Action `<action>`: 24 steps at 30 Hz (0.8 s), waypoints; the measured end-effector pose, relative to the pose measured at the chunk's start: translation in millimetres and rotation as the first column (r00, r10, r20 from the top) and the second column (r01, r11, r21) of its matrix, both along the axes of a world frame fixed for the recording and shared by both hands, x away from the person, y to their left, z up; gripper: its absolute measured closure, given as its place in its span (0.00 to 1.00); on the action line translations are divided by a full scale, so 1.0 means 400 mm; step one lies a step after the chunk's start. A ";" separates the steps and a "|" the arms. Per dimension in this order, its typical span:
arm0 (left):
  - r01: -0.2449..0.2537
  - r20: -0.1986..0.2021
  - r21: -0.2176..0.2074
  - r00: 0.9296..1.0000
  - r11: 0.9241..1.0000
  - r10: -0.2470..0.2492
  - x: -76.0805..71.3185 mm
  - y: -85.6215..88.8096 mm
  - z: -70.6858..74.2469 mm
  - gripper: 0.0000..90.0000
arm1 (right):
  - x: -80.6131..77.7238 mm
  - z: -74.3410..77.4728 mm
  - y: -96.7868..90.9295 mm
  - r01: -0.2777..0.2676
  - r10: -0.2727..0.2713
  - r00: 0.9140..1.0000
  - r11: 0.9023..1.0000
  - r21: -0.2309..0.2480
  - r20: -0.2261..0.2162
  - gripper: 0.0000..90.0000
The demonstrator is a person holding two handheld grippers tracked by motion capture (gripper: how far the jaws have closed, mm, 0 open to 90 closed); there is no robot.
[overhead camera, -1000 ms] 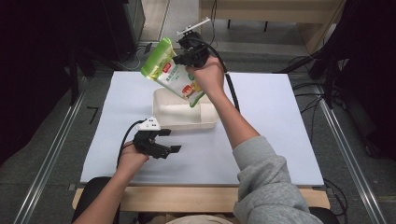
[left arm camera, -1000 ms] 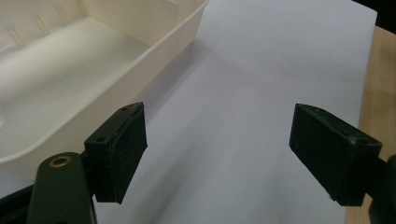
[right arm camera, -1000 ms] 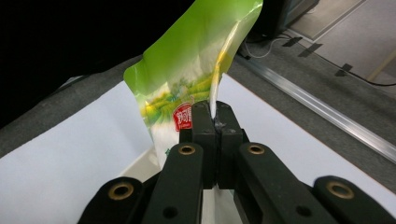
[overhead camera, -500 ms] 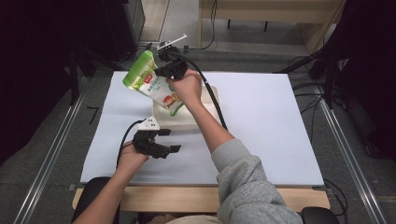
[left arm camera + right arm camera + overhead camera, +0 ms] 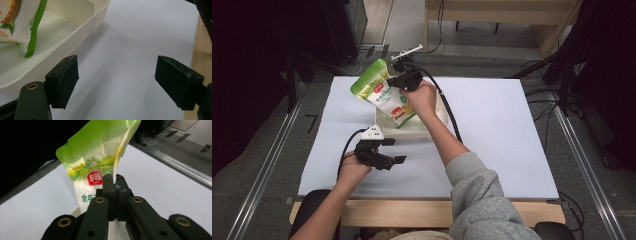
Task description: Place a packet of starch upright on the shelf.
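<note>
A green and white food pouch [image 5: 382, 97] with a red label hangs tilted, its lower corner down in the shallow white tray [image 5: 432, 129]. My right gripper [image 5: 399, 82] is shut on the pouch's side edge; in the right gripper view the jaws pinch the pouch [image 5: 100, 157] at its seam, right gripper [image 5: 115, 185]. My left gripper [image 5: 394, 151] rests on the white sheet just in front of the tray, open with nothing between its jaws. In the left gripper view, left gripper [image 5: 116, 80], the tray's rim [image 5: 82, 37] and the pouch's bottom corner [image 5: 27, 35] lie at the upper left.
A white sheet [image 5: 492, 130] covers the table top, with the wooden front edge [image 5: 412, 212] near the person. Metal rails [image 5: 582, 155] run along both sides. Dark equipment and cables stand beyond the far edge.
My right gripper has carried the pouch leftward and down, so that its bottom corner now sits in the tray. The left gripper has stayed where it was.
</note>
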State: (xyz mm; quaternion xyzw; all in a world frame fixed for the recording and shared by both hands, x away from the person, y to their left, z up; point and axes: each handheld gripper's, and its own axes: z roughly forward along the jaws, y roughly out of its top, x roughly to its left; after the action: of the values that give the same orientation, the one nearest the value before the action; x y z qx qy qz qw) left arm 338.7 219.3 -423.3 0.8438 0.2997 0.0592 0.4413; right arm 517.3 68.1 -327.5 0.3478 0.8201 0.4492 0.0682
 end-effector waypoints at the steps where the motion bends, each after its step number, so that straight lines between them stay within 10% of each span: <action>1: -0.001 -0.002 0.003 1.000 1.000 0.001 0.000 0.000 0.000 0.22 | 0.002 -0.003 -0.003 0.001 -0.001 1.000 1.000 0.007 -0.005 1.00; 15: 0.001 -0.001 0.002 1.000 1.000 -0.001 0.000 -0.001 0.000 0.22 | 0.013 -0.047 -0.039 0.006 -0.005 0.999 1.000 0.021 -0.035 1.00; 24: 0.002 0.001 0.005 1.000 1.000 -0.002 0.000 -0.001 0.000 0.22 | 0.022 -0.028 -0.011 -0.048 0.047 0.999 0.997 -0.064 -0.014 0.73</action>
State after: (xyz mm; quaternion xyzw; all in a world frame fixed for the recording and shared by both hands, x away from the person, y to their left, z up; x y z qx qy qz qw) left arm 338.6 219.1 -423.2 0.8450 0.2986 0.0601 0.4396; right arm 525.9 63.8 -338.5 0.3287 0.8426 0.4219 0.0634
